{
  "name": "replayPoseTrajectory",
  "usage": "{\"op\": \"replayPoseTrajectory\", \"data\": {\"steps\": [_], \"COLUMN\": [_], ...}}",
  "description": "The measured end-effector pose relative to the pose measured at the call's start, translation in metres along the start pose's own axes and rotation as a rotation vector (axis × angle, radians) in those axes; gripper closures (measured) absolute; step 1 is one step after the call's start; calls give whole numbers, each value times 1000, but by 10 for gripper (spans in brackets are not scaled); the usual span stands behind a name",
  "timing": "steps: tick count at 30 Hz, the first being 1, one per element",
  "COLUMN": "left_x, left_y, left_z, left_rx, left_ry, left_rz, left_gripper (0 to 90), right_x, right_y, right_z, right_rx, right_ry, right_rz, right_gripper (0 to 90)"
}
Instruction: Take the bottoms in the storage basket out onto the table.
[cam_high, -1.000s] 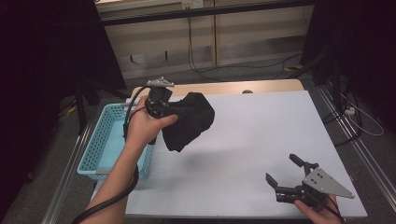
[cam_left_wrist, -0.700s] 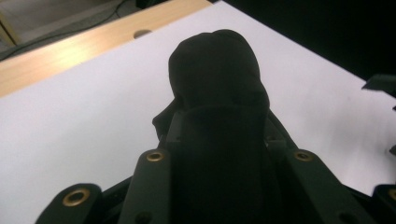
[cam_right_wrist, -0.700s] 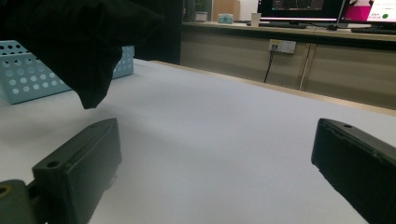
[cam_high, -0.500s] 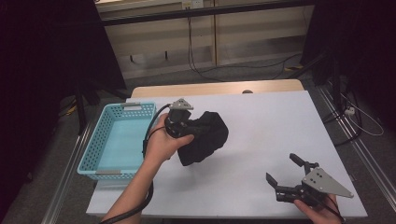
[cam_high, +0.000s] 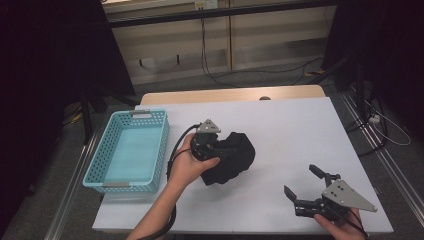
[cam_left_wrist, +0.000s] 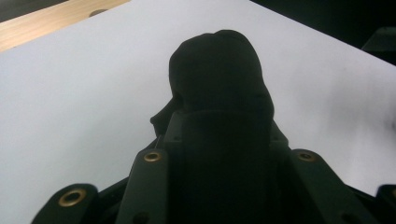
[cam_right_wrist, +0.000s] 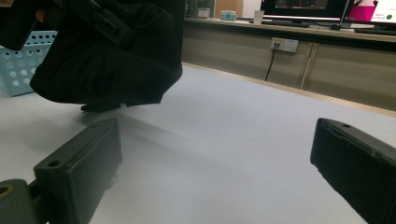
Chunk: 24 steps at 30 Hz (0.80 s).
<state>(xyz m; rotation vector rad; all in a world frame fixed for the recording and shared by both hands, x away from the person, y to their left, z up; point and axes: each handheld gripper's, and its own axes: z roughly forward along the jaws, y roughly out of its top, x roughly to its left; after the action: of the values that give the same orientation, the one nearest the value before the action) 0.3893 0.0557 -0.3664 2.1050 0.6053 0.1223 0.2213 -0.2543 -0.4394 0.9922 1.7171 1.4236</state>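
Note:
A bunched black cloth (cam_high: 235, 155) is near the middle of the white table (cam_high: 300, 125), its lower end touching the surface. My left gripper (cam_high: 222, 150) is shut on it, the jaws buried in the fabric. In the left gripper view the cloth (cam_left_wrist: 219, 70) bulges out beyond the gripper (cam_left_wrist: 224, 123). My right gripper (cam_high: 300, 180) rests near the front right corner, open and with nothing in it, apart from the cloth. Between its jaws the right gripper view (cam_right_wrist: 215, 154) shows bare table, with the cloth (cam_right_wrist: 112, 56) at upper left.
A light blue perforated basket (cam_high: 131, 152) stands at the table's left edge with nothing in it. A wooden strip (cam_high: 230, 95) runs along the far edge. Cables lie on the floor beyond. Bare white surface stretches to the right of the cloth.
My left hand has carried the cloth from beside the basket rightward and toward the front, lowering it to the table. The right gripper has stayed where it was.

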Motion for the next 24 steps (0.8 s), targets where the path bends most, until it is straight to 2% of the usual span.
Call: {"op": "replayPoseTrajectory", "data": {"steps": [2,3,4,7,8,9,11,13,17,24], "left_x": [-1,-1,-2,0,0,1,1,3,8,14], "left_y": [-3,-5,-6,-9,-10,-13,-15,-17,-21,-27], "left_z": [4,5,6,6,5,4,3,1,-5,-11], "left_rx": [-40,-54,-76,-116,-122,-126,-122,-117,-98,-87], "left_ry": [-2,2,10,-7,-3,12,20,21,60,65], "left_rz": [34,35,23,-15,-15,4,4,-15,22,29], "left_gripper": [611,560,489,244,244,214,192,159,113,97], "right_x": [0,1,1,0,0,0,0,0,0,0], "right_y": [0,0,0,0,0,0,0,0,1,1], "right_z": [0,0,0,0,0,0,0,0,3,3], "right_rx": [1,1,1,2,2,3,3,4,7,10], "right_ry": [0,-1,-1,-3,-3,-3,-4,-7,-6,0], "right_rz": [0,2,3,1,1,2,2,3,5,1], "right_gripper": [14,14,14,14,14,15,14,15,14,14]}}
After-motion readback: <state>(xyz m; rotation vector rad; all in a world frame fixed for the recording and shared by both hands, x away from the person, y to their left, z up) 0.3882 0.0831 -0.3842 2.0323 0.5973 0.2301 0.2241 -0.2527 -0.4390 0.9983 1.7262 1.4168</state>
